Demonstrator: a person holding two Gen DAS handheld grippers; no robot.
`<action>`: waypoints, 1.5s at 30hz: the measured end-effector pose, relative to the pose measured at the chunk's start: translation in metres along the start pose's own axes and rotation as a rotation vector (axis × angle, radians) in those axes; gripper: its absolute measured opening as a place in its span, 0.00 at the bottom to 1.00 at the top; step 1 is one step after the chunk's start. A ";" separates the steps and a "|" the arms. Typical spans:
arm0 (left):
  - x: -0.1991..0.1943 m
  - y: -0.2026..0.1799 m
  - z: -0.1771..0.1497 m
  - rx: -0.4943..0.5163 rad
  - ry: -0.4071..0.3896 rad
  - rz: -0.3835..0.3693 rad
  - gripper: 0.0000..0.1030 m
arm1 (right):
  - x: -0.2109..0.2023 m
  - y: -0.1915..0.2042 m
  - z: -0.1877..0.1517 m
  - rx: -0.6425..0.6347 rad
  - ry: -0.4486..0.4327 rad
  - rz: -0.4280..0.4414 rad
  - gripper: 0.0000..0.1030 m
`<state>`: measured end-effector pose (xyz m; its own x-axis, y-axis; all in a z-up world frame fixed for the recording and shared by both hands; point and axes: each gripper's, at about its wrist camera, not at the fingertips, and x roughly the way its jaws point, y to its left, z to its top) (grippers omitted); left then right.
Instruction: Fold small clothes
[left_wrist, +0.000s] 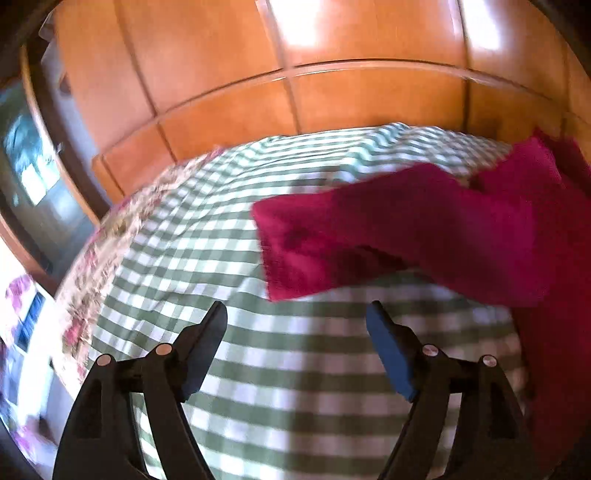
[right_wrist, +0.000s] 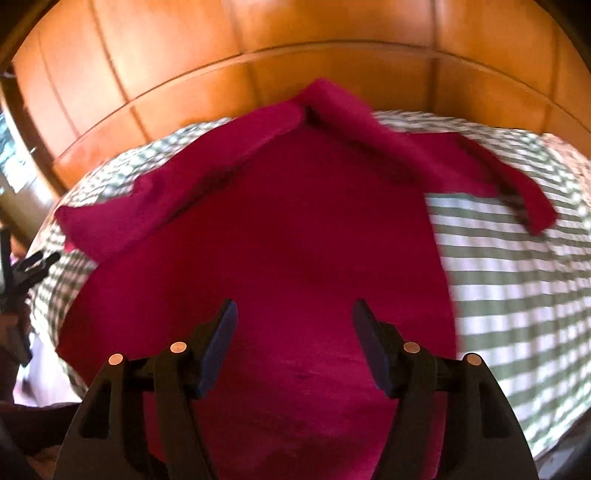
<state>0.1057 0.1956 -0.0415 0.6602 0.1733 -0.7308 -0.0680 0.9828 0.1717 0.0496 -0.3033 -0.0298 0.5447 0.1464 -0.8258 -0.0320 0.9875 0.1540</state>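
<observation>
Both claws, left (left_wrist: 297, 314) and right (right_wrist: 293, 314), hang released and empty above the red sweater (right_wrist: 266, 229), spread flat on the checked bed (left_wrist: 258, 369), sleeves out left and right, seemingly ready for folding

Bed and wardrobe

We see a green-checked bedcover (left_wrist: 258, 229) with a flowered edge (left_wrist: 110, 236) before wooden wardrobe doors (right_wrist: 258, 44).

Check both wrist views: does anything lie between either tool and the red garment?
Nothing visible does. The right tool hangs open directly over the red garment; the left tool, also open, has only checked bedcover before the sleeve.
</observation>
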 end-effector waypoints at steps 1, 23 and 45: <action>0.001 0.010 0.003 -0.027 -0.015 -0.021 0.75 | 0.007 0.008 0.001 -0.010 0.015 0.012 0.62; 0.040 0.005 0.029 0.115 -0.001 -0.188 0.06 | 0.067 0.080 0.041 -0.029 0.098 0.187 0.62; -0.088 0.164 0.097 -0.564 -0.102 -0.473 0.05 | 0.171 0.149 0.222 -0.059 -0.032 0.200 0.51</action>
<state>0.1086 0.3350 0.1150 0.7786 -0.2560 -0.5729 -0.1151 0.8392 -0.5315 0.3239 -0.1437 -0.0272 0.5485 0.3392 -0.7642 -0.1910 0.9407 0.2804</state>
